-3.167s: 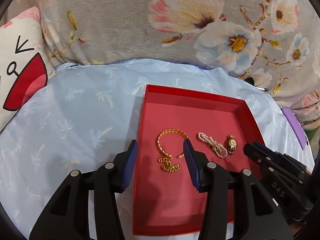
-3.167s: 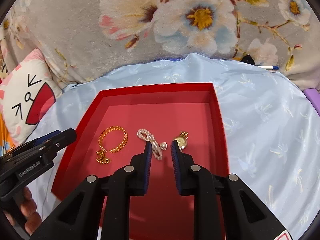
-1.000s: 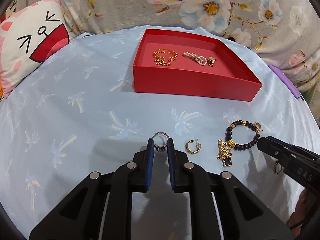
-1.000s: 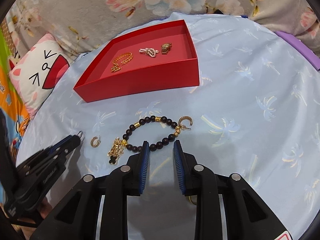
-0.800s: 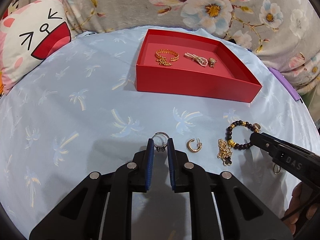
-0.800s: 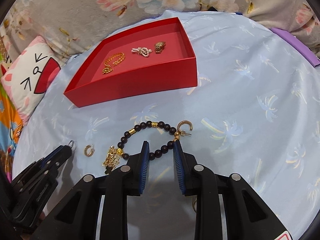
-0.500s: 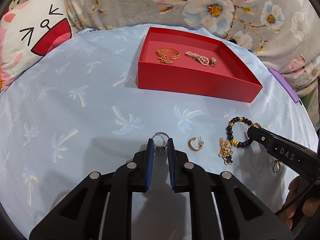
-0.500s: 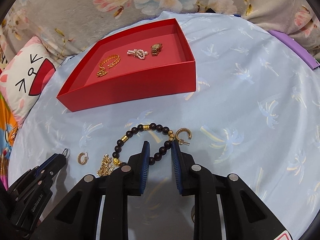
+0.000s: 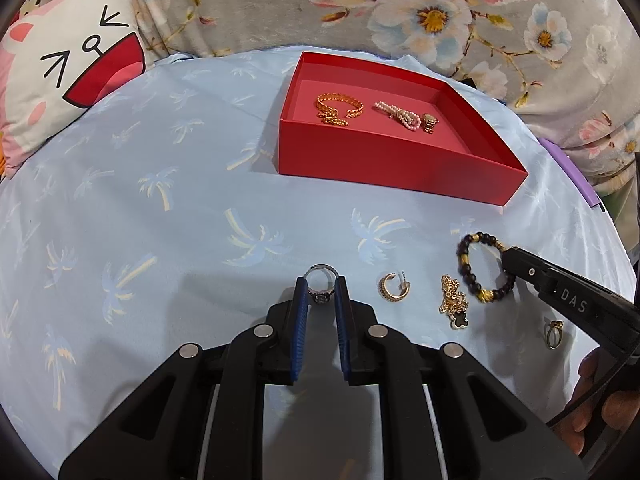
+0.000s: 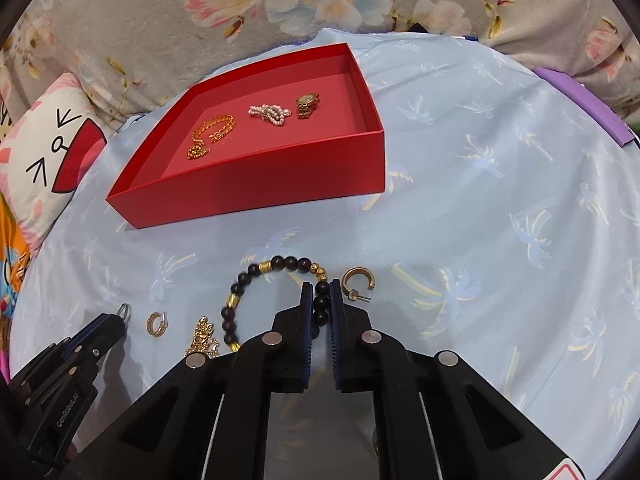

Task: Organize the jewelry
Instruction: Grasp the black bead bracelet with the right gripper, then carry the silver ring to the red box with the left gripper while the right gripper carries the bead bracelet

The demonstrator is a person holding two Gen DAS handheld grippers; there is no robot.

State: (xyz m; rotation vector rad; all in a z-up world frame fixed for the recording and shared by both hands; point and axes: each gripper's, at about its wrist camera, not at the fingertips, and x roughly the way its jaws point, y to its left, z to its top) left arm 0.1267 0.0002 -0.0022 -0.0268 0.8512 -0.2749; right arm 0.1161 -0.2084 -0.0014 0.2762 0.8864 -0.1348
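My left gripper [image 9: 320,284] is shut on a silver ring [image 9: 320,271] lying on the light blue cloth. My right gripper [image 10: 321,290] is shut on the black bead bracelet [image 10: 288,262], with one bead pinched between its pads; its tip also shows in the left wrist view [image 9: 508,256]. The red box [image 9: 400,168] stands further back and holds a gold chain bracelet [image 9: 340,108], a pearl piece [image 9: 400,114] and a small gold watch [image 9: 430,122]. Loose on the cloth lie a gold hoop earring [image 9: 394,288], a gold pendant chain [image 9: 454,304], a small gold ring [image 9: 554,332] and another hoop [image 10: 358,278].
A cat-face pillow [image 9: 68,76] lies at the far left and a floral blanket [image 9: 400,8] runs along the back. A purple object [image 10: 580,100] sits at the cloth's right edge. A person's hand [image 9: 600,400] grips the right tool.
Both grippers have come back from the red box to the loose pieces. Over the last second the right gripper's jaws closed onto the bead bracelet. The left gripper kept still on the ring.
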